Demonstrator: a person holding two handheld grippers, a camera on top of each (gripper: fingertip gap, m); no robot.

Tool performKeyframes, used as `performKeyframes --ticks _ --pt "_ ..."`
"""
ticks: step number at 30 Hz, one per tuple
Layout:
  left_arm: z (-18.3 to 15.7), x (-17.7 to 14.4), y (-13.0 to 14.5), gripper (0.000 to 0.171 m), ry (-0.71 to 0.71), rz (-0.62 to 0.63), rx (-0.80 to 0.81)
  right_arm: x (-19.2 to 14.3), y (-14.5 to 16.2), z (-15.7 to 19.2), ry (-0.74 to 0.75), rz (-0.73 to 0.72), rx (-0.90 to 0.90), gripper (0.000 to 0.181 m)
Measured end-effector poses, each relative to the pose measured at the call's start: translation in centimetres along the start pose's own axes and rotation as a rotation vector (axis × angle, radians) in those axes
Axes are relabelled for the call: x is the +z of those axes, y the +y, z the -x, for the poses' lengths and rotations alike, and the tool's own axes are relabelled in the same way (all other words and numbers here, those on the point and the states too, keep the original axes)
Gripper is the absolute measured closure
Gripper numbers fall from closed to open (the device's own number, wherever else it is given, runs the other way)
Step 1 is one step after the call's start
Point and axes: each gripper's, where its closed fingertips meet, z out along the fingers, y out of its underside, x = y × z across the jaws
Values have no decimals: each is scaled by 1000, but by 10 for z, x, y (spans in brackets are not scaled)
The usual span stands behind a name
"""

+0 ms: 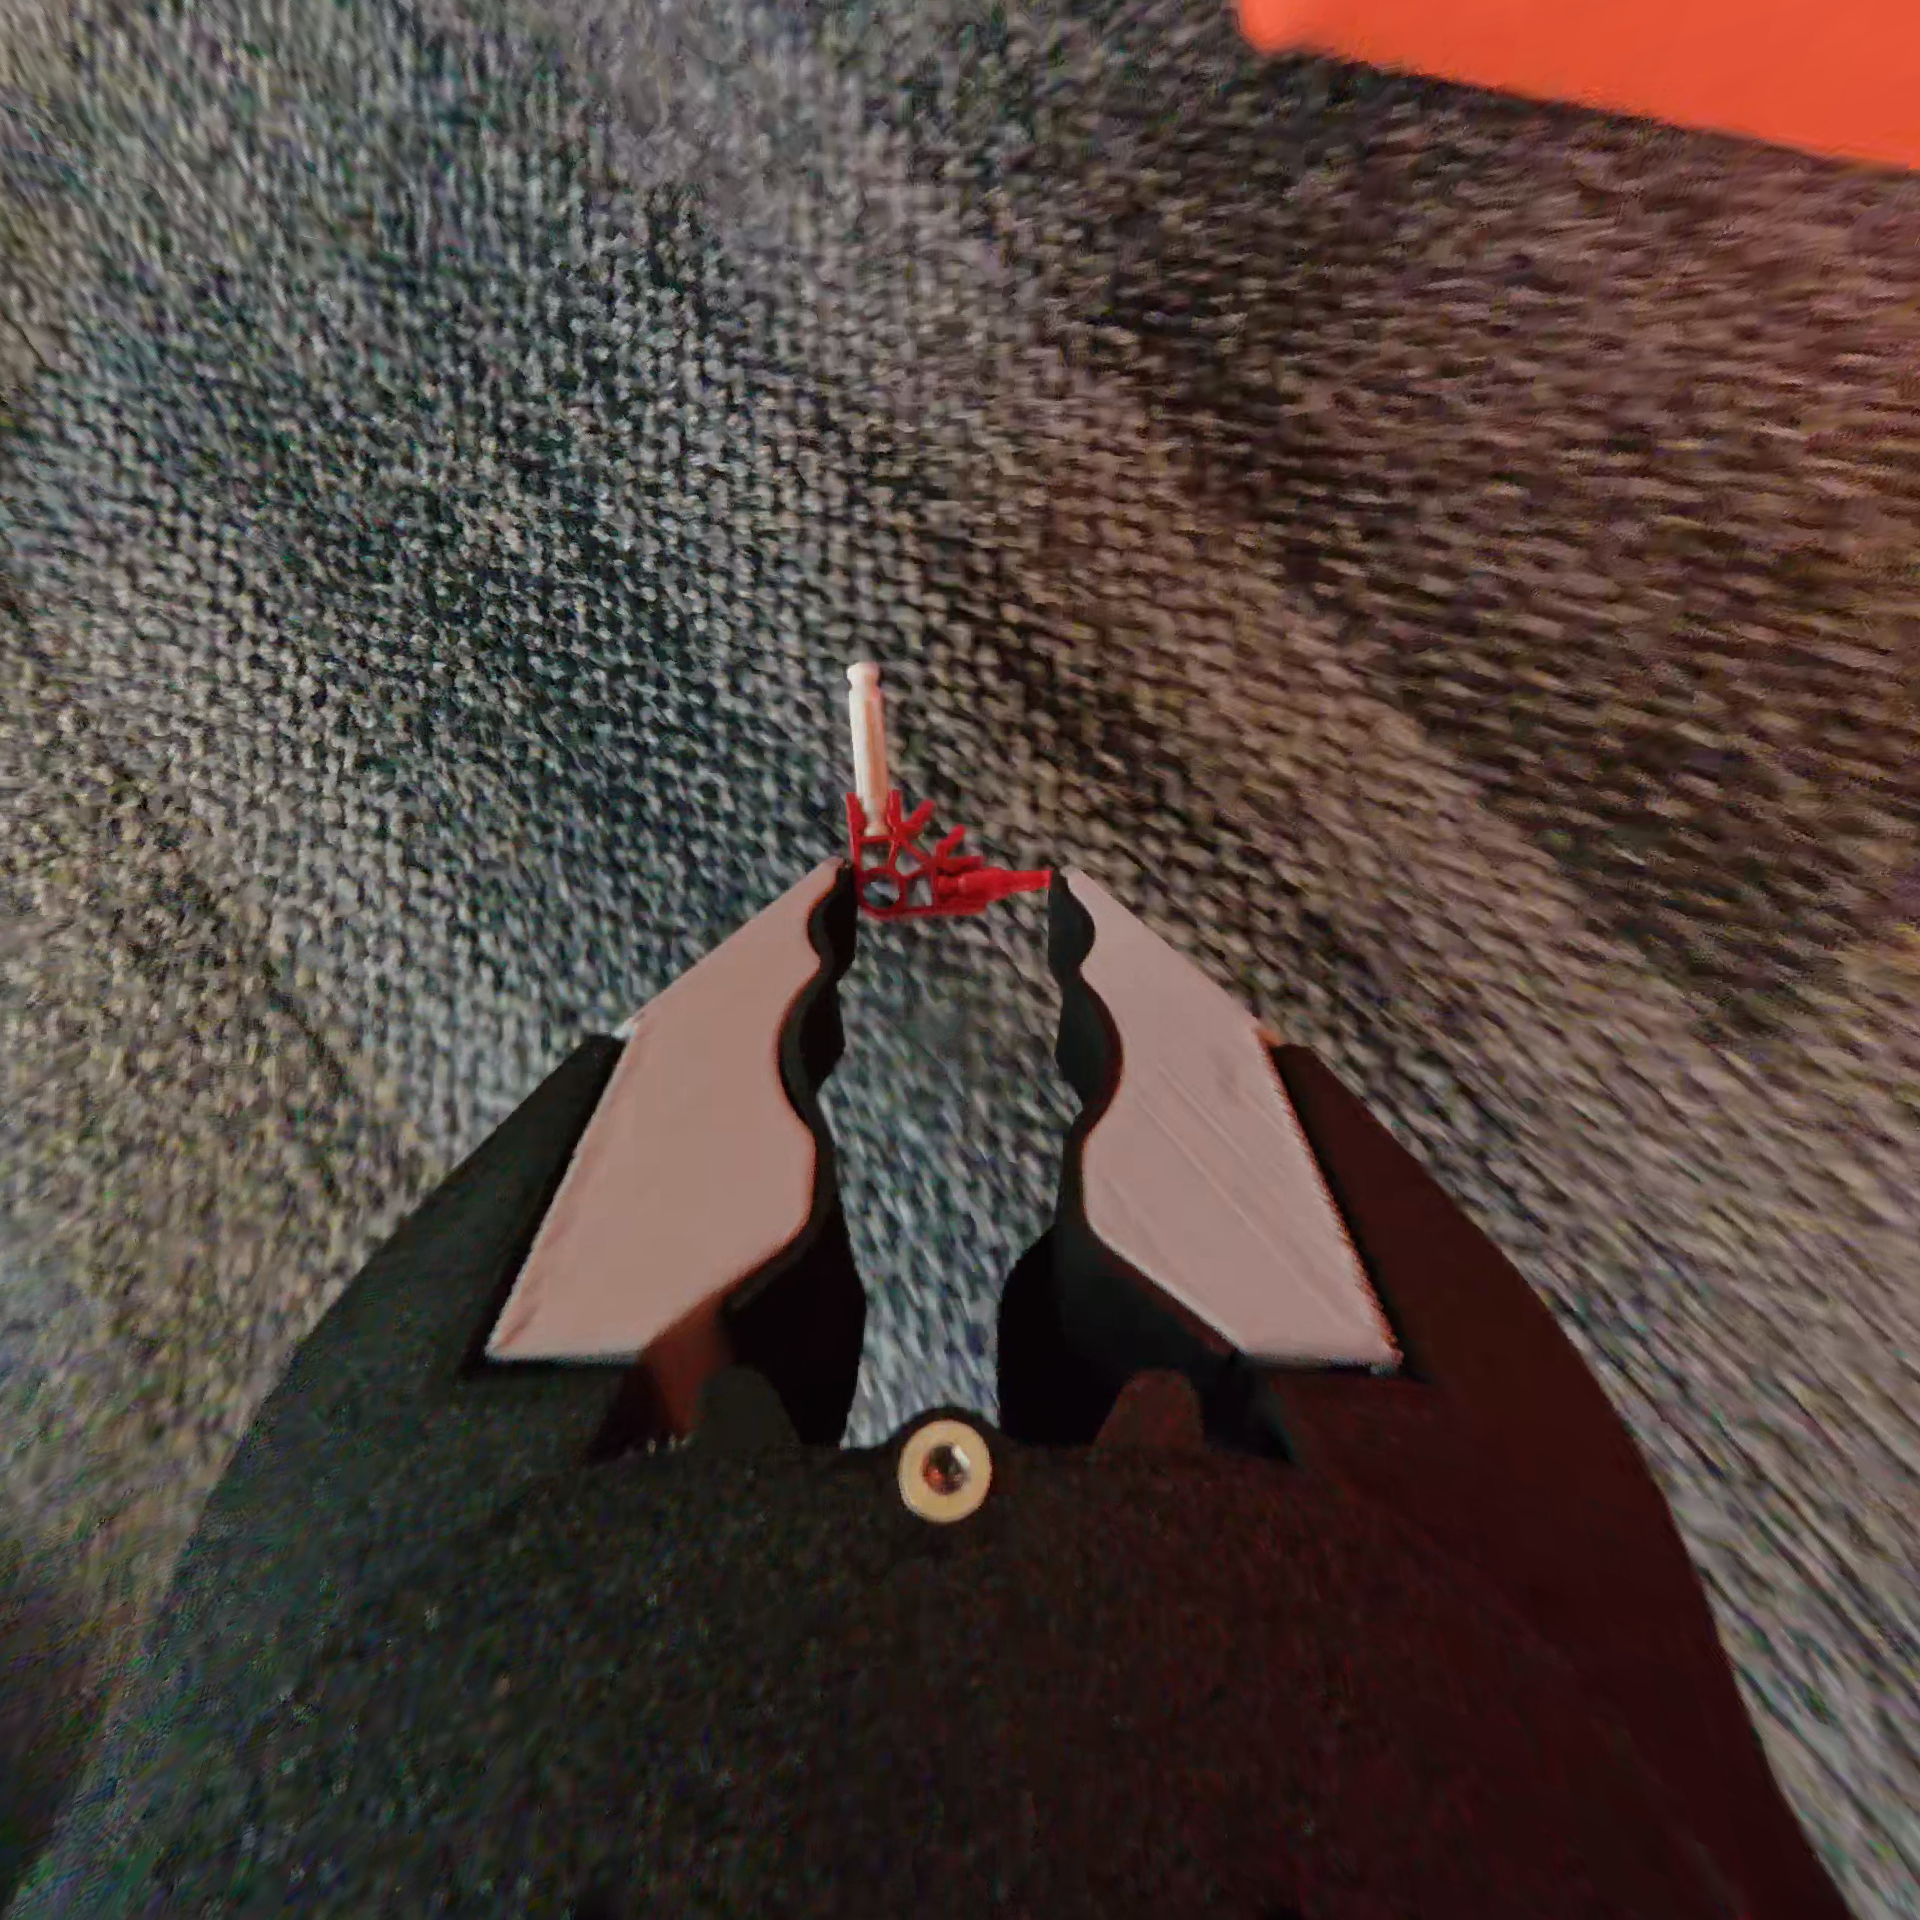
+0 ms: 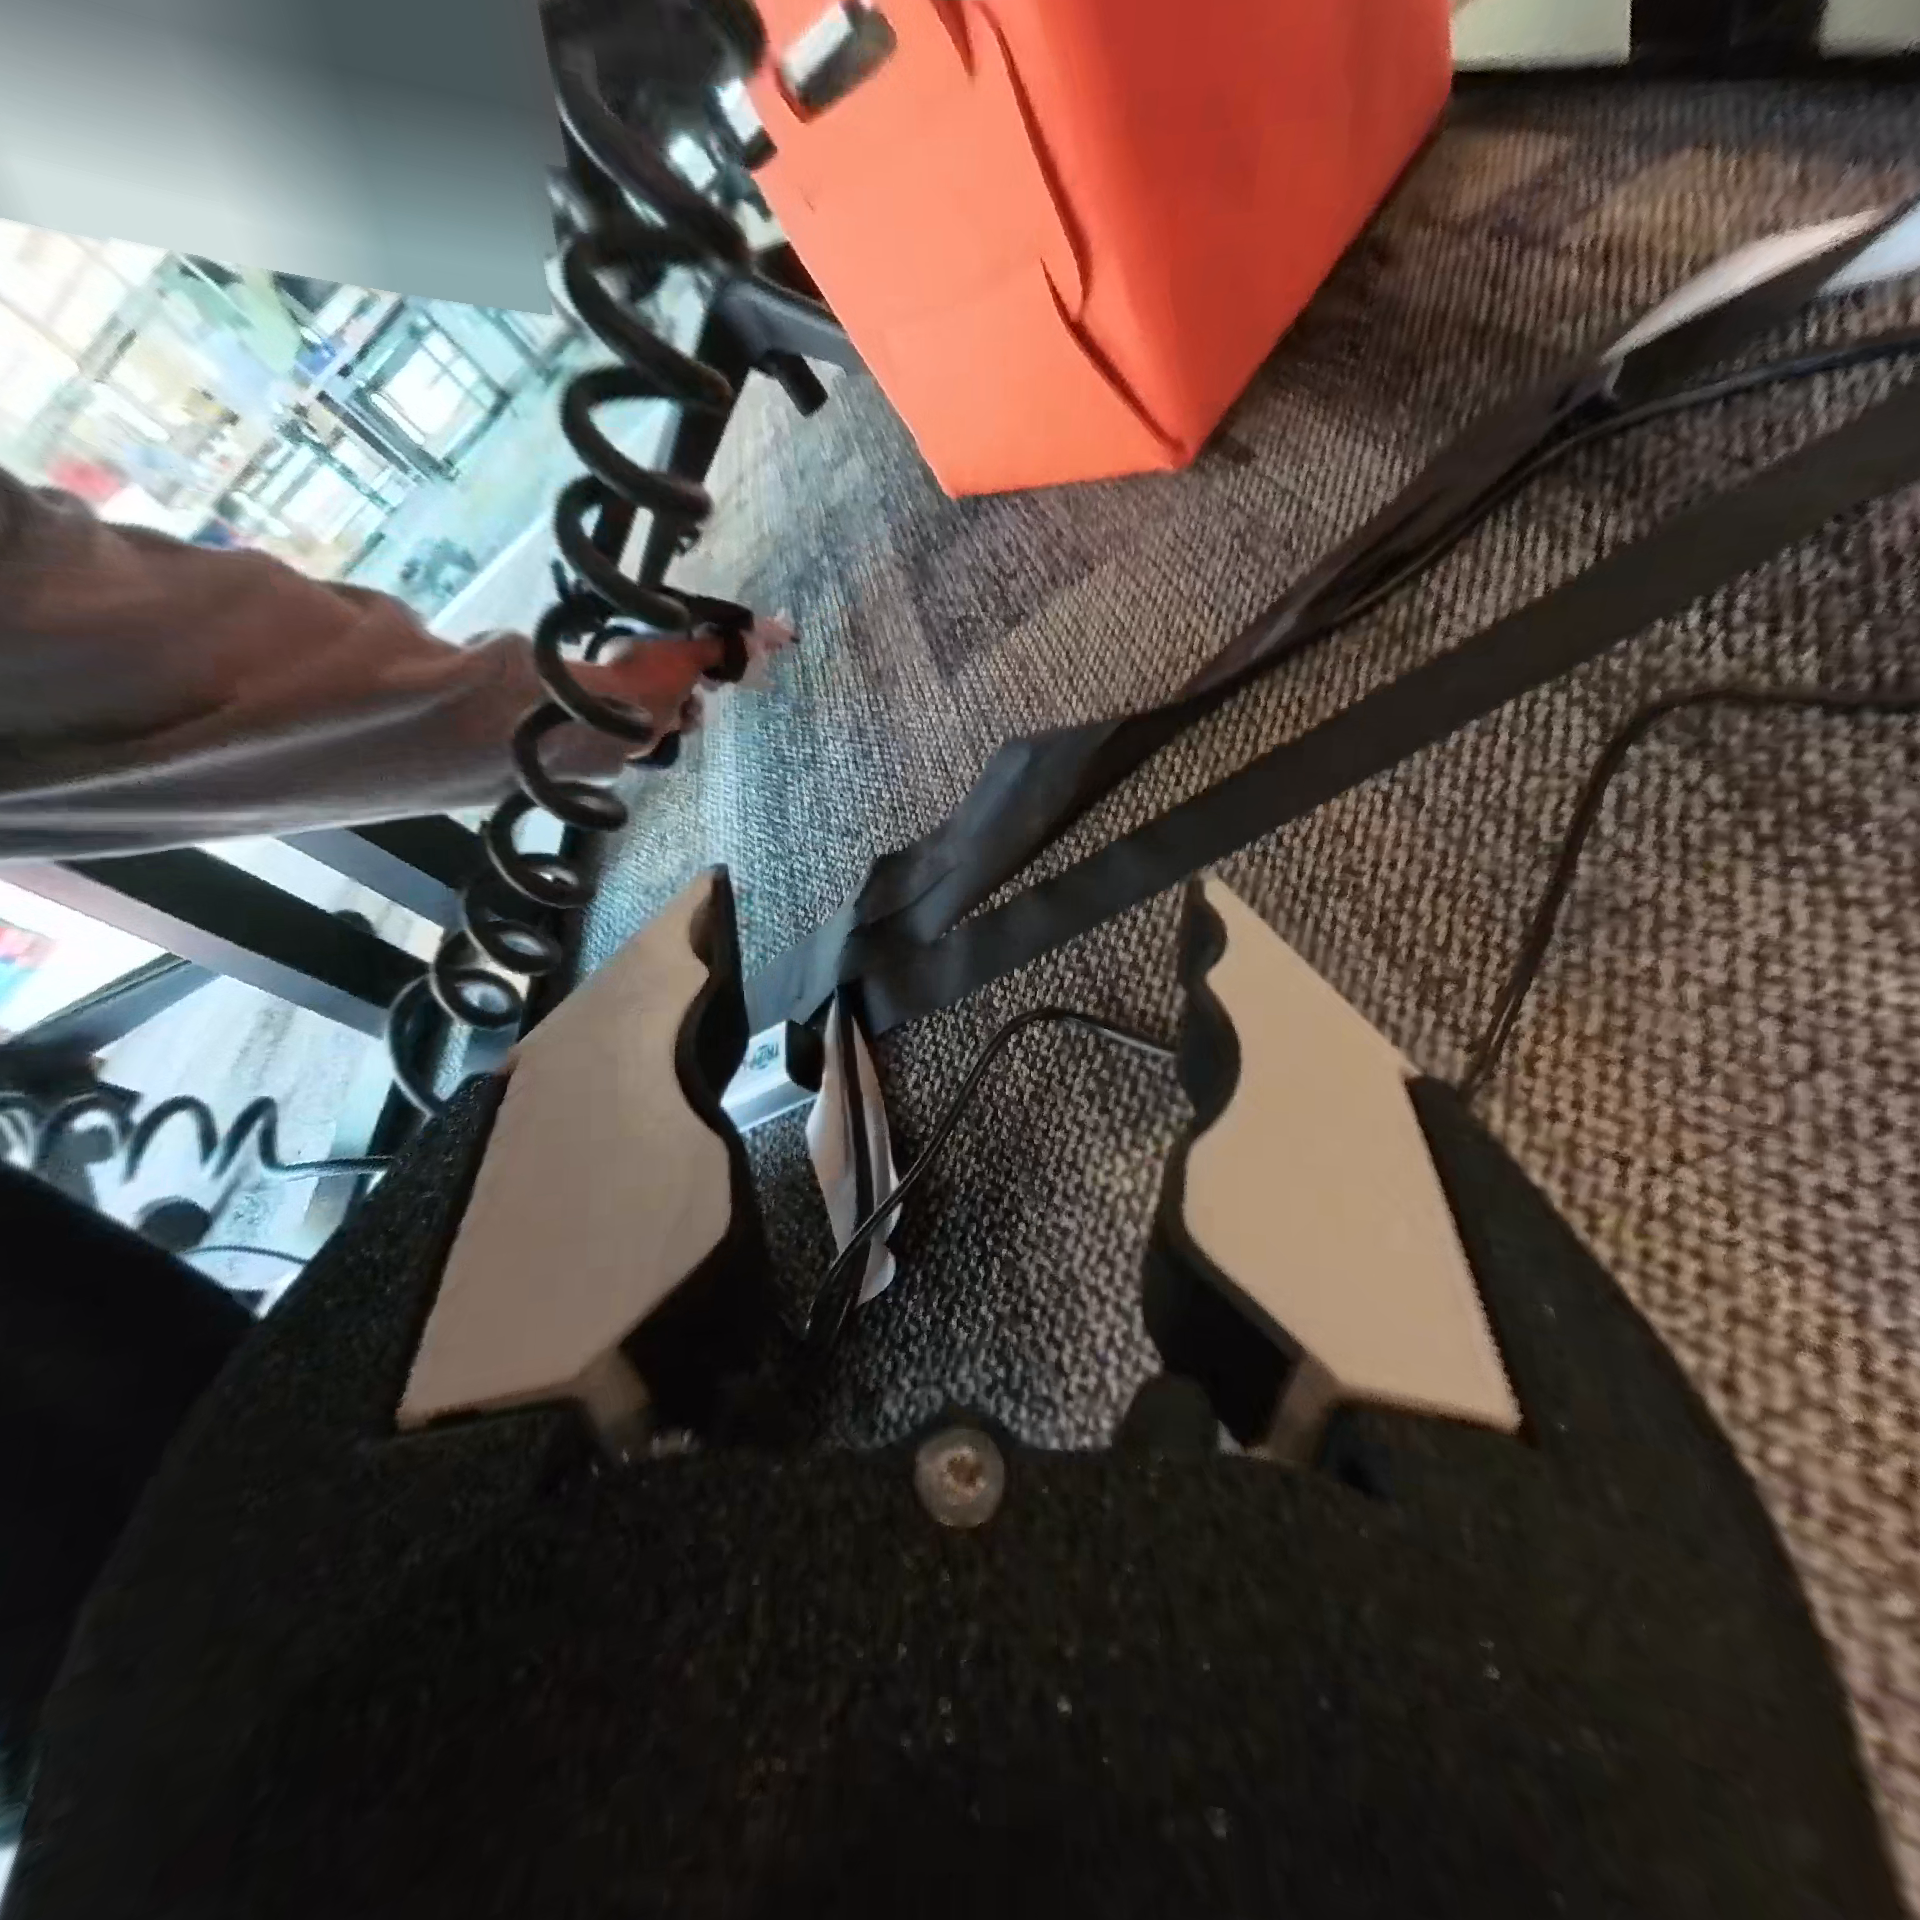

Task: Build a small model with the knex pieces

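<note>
Down on grey carpet (image 1: 520, 623), left gripper (image 1: 951, 883) low and close, jaws partway apart. Across the gap at the tips, a small red connector (image 1: 899, 873): near edge right at one fingertip, a short red peg (image 1: 997, 883) off its other side reaching the opposite fingertip. Pinched tip to tip or merely bracketed: cannot tell from this view. White rod (image 1: 865, 727) plugged into the connector's far side, pointing away from the jaws. Nothing else between the fingers farther back, only carpet. Orange bag (image 1: 1662, 62) blurred in the far corner, well apart.

Off to the other side, right gripper (image 2: 956, 904) spread wide and gripping nothing, held above the floor. Under and past its fingers: a strip of black tape (image 2: 1351, 748) run across the carpet, a thin black wire (image 2: 1538, 935) curling over it, a white paper tag (image 2: 852, 1122) lying between the fingers' lines but not touched. Farther off, the same orange bag standing on the floor, a coiled black cord (image 2: 582, 623) hanging beside a grey sleeve (image 2: 260, 675), with a hand (image 2: 665, 665) at its end reaching down towards the carpet.
</note>
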Motion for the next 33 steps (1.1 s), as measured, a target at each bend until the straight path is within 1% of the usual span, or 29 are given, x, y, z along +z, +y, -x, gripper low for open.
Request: performKeyframes --ticks 3,5,8,10,12,14,17,20,23,25,28,30,33 --pt "-30 -72 1 137 39 -22 77 -20 -28 6 -34 -42 -59 98" --pt "-51 -128 11 136 64 0 170 -35 -55 13 -53 -74 -98 98" --pt "-99 -214 49 136 135 99 411 -57 -106 32 -86 -123 -168 99" --pt "-139 -272 76 136 218 136 524 -73 -145 54 -134 -149 -222 99" --pt "-179 -328 91 137 324 123 544 -92 -181 78 -176 -160 -312 98" --pt "-213 -372 96 137 403 103 599 -113 -210 98 -205 -162 -399 99" --pt "-253 -427 91 137 493 18 671 -142 -233 119 -228 -147 -480 99" --pt "-277 -472 85 136 541 -98 722 -163 -229 132 -234 -115 -501 100" --pt "-285 -509 81 136 545 -236 768 -176 -206 142 -236 -81 -467 99" --pt "-285 -529 78 136 508 -341 806 -181 -188 149 -239 -60 -434 100" --pt "-278 -556 74 136 401 -477 841 -188 -167 159 -257 -37 -385 100" --pt "-272 -575 69 136 354 -545 805 -192 -158 163 -272 -18 -379 100" --pt "-263 -604 61 136 298 -613 762 -194 -156 162 -287 -1 -389 100"
